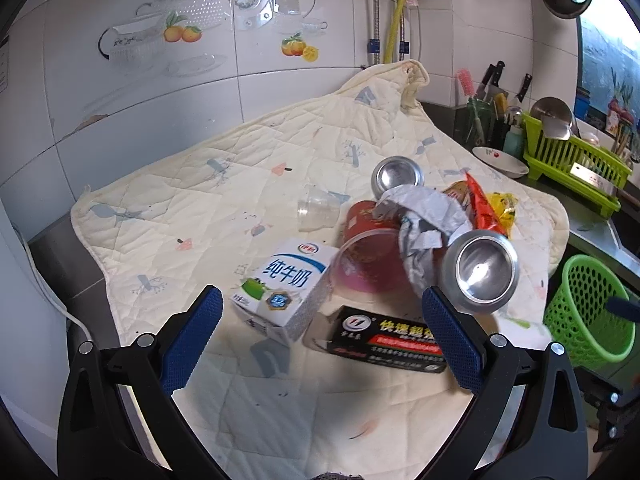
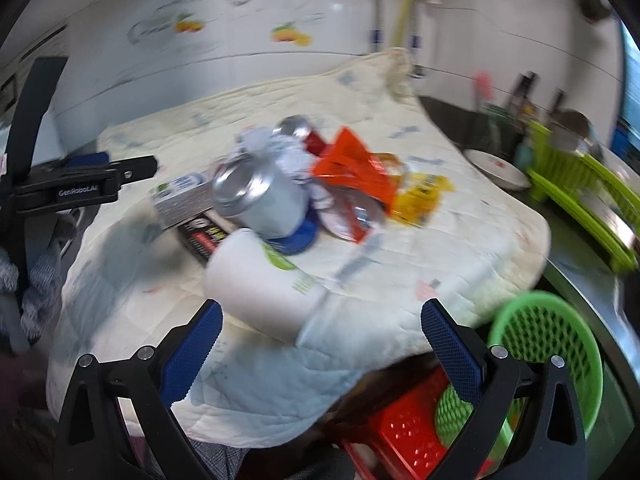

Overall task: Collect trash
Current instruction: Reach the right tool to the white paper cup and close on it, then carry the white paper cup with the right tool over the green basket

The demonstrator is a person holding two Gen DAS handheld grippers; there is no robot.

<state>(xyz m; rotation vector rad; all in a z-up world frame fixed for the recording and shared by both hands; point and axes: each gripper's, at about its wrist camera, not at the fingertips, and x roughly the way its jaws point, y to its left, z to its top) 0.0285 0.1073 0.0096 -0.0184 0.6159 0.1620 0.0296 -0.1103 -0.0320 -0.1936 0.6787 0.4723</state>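
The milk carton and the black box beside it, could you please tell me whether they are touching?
Cannot tell. In the left wrist view the milk carton and black box sit close, but clear plastic film blurs the space between them; the right wrist view is too blurred.

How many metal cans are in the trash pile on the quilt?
2. One can lies at the near right of the pile, its base toward the left wrist camera; the other can lies at the far side behind the crumpled paper. More may be buried underneath.
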